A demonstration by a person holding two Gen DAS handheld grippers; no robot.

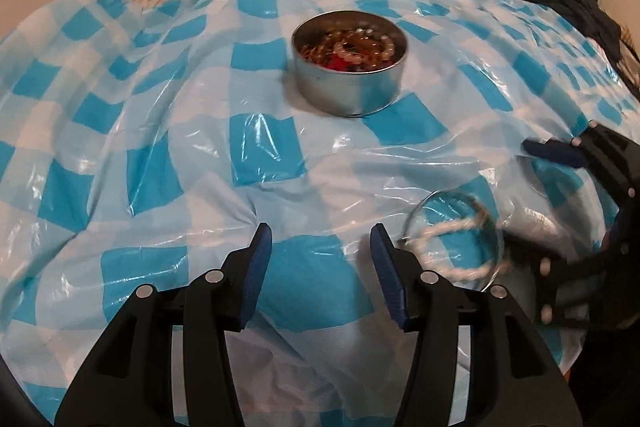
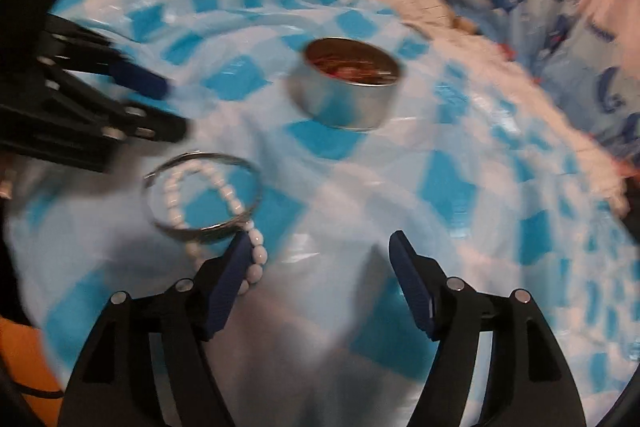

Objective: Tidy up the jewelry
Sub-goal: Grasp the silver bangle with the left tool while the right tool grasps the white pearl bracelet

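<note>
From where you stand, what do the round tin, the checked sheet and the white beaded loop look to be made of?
The round silver tin looks like brushed metal: dull grey sheen, thin rim. The blue-and-white checked sheet seems thin plastic film: glossy glare, sharp crinkles. The white beaded bracelet could be glazed plastic or imitation pearl: smooth, opaque beads. It overlaps a thin silver bangle, probably polished metal.

White bead bracelet (image 2: 224, 203) drapes over a seemingly clear lid (image 2: 204, 197), near the metal tin (image 2: 344, 99).
</note>
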